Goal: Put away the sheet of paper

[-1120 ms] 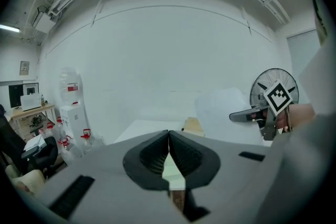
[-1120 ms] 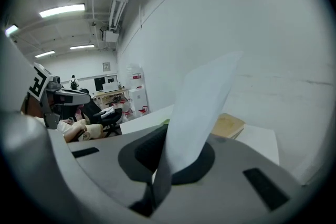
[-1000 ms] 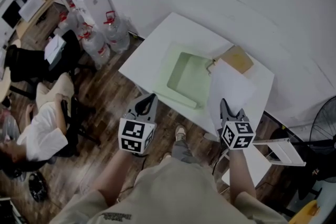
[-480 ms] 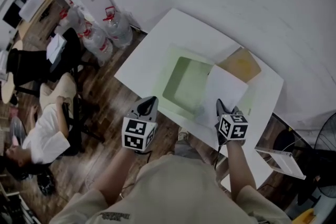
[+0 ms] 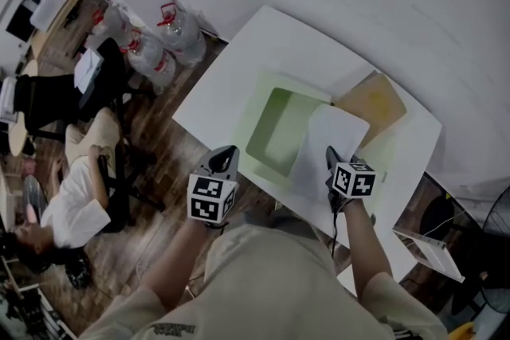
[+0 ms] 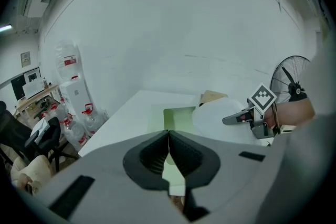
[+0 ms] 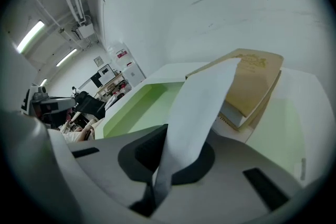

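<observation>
Paper point(image 5: 331, 141) looks thin, light and floppy, drooping over green tray point(image 5: 256, 115) on counter point(image 5: 231, 84). Right gripper point(image 5: 331, 159) jaws pinch its near edge, probably best hold. Left gripper point(image 5: 225, 157) jaws together, empty.

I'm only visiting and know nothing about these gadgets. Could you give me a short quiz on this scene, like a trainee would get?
1. True or false: the right gripper holds the paper.
2. The tray is: A red, B green, C blue.
3. Fill in: the left gripper has its jaws ___ and empty.
Key: 1 true; 2 B; 3 shut.
</observation>
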Tool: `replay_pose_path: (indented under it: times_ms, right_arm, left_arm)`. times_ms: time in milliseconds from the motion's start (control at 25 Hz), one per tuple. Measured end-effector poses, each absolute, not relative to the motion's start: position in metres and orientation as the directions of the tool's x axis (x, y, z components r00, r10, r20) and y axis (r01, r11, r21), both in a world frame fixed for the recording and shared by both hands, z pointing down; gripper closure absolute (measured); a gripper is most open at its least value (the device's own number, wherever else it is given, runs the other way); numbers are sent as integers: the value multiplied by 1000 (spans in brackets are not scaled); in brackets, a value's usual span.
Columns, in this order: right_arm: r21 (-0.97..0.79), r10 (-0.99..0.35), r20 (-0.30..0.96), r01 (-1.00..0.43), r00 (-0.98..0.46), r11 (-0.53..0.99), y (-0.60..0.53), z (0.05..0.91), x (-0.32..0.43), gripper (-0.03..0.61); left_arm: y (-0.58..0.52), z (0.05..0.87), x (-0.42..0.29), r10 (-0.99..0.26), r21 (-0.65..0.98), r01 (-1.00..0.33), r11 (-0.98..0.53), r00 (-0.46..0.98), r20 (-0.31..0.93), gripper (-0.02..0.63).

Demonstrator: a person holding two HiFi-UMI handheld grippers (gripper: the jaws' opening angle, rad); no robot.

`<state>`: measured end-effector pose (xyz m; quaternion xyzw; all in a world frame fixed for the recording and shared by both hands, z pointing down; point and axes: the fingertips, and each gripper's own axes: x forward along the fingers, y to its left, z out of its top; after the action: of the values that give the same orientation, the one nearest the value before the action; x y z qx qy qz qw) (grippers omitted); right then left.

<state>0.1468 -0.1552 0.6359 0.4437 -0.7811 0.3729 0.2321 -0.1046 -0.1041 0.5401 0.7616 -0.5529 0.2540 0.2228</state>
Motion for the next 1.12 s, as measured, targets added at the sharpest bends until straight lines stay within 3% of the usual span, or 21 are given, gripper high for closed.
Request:
replay_pose_path:
  times_ms: [600,1120]
  right_arm:
    - [-499,-434,726,-843,-534,203,-191,676,93,554]
    - [-556,-376,714,-805,-590,208,-220,691,12,554]
  left_arm:
    - [-156,577,-135,-643,101,-932,-348,316,697,592]
    - [-205,591,-156,-548,160,-866,-473,431,717,592]
